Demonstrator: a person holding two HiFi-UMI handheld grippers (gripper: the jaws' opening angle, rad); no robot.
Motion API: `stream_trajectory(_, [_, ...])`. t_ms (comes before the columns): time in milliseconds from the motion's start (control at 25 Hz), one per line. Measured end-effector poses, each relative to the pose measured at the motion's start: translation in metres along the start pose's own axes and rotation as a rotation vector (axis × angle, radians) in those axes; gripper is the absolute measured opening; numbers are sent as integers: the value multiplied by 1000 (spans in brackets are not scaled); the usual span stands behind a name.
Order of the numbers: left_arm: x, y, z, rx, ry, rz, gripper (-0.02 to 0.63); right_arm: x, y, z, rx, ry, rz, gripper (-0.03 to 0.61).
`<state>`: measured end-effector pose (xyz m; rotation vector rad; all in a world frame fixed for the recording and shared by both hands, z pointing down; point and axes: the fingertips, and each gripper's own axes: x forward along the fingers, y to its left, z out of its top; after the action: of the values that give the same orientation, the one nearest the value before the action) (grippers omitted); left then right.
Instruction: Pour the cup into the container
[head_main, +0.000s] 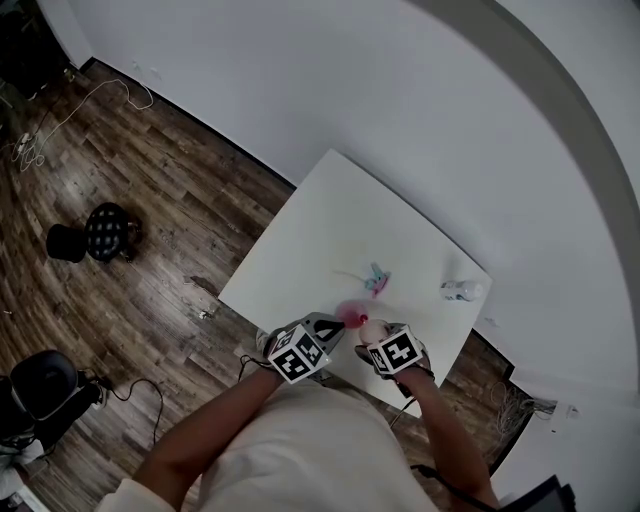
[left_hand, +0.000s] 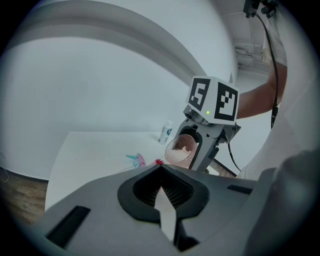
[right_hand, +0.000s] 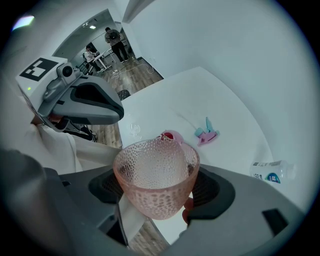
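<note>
Pink dimpled cup (right_hand: 156, 182) sits clamped in my right gripper (right_hand: 157, 194), jaws wide around its sides, held above the near edge of the white table (head_main: 330, 220) with a small pink-red item (right_hand: 170, 136) just beyond its rim. My left gripper (left_hand: 162, 192) is close beside it, jaws pressed together on nothing. Farther out on the table lie a pink-and-blue piece (right_hand: 206, 133) and a small bottle (right_hand: 270, 171) on its side.

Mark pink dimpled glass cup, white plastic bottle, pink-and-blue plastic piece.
pink dimpled glass cup (right_hand: 156, 192), right gripper view, front wall.
white plastic bottle (right_hand: 272, 171), right gripper view, its side.
pink-and-blue plastic piece (right_hand: 206, 133), right gripper view, middle.
</note>
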<state>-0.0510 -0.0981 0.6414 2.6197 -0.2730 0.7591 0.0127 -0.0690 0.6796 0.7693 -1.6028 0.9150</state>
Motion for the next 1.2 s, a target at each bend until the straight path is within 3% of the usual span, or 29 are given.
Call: stream_trajectory(1200, [4,7,-1,-16,-5,-22,11,-9,-4,1,11,72,4,383])
